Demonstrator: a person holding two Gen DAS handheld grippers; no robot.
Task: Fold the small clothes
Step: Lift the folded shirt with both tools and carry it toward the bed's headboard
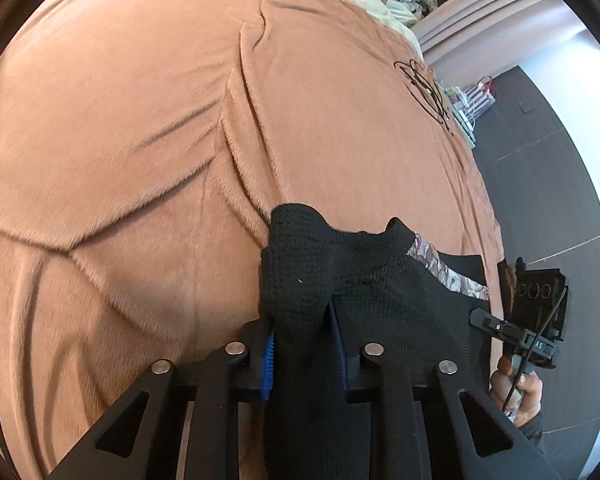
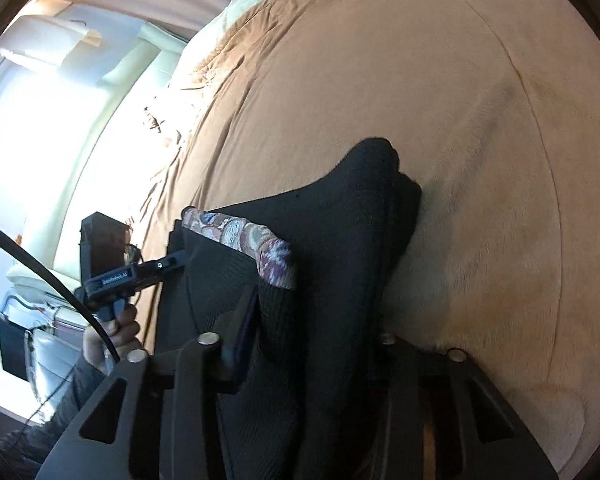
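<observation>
Black garment with a patterned band bunches at 6 o'clock on the brown blanket, pinched by the left gripper. From the right wrist, the right gripper clamps the same cloth at 6 o'clock; the left gripper sits at 9 o'clock.

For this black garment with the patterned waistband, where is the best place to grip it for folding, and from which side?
Grip the black garment at its two outer edges, one gripper per side, coming in from the near bed edge over the brown blanket. It is limp knit, so only a bunched edge gives purchase. Both the left gripper and right gripper are pinching fabric this way, waistband between them.
</observation>
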